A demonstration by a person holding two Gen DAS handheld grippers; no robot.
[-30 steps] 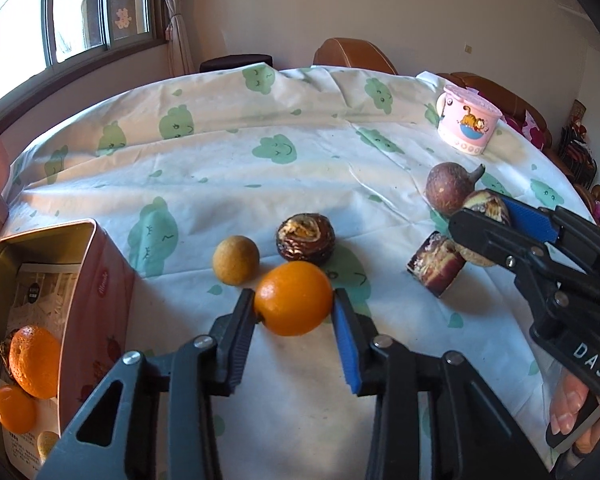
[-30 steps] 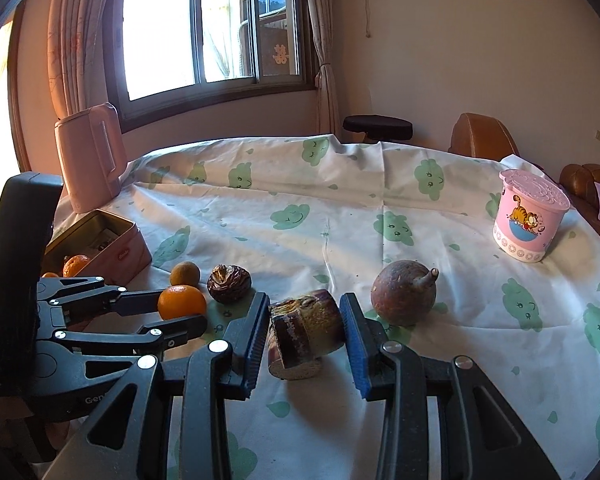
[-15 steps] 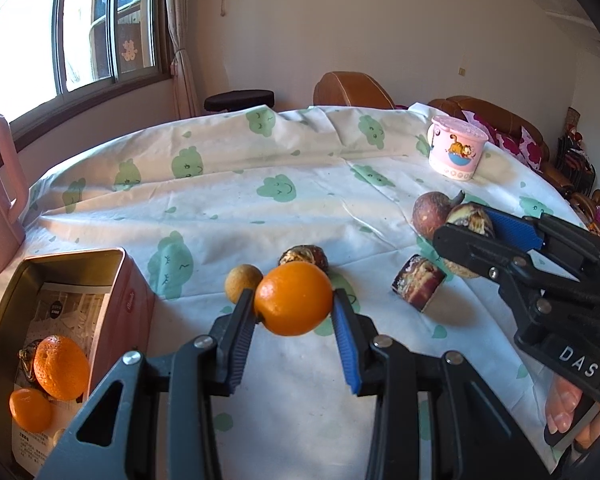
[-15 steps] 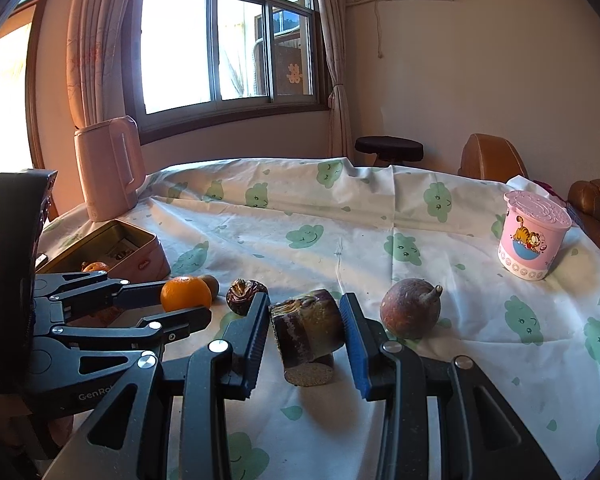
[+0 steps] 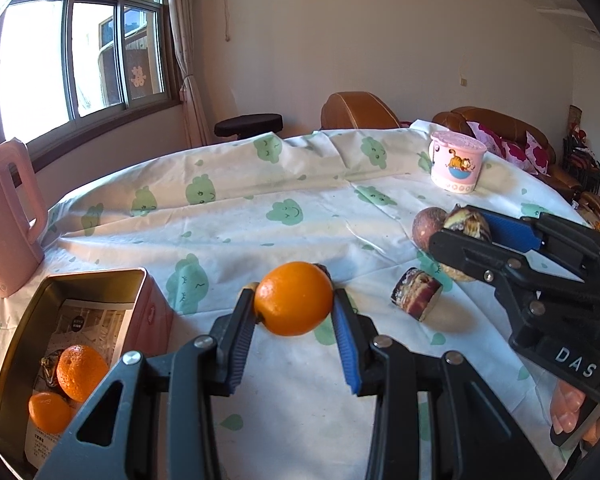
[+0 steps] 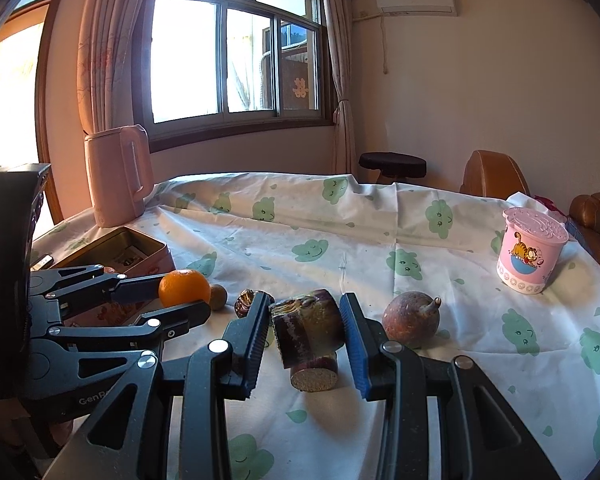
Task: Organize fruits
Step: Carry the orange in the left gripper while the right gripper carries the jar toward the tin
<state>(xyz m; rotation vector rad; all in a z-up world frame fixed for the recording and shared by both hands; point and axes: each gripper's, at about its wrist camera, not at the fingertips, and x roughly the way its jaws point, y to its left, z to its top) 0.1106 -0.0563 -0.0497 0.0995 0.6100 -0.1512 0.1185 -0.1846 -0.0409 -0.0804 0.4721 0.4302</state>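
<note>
Now both claws carry fruit.
Left gripper [image 5: 294, 326] clamps orange [image 5: 293, 298]; tin [image 5: 18, 334] lies at eight o'clock; right gripper [image 6: 305, 330] pinches purple chunk [image 6: 309, 326].

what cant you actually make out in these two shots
- Left wrist view: the small fruits behind the held orange are almost wholly hidden by it.
- Left wrist view: the dark item in the tin box beside the two oranges is too shadowed to identify; the box's near corner is cut off by the picture edge.
- Right wrist view: the box contents are blocked by the left tool.
- Right wrist view: the purple chunk in the right tool overlaps another piece below.
</note>
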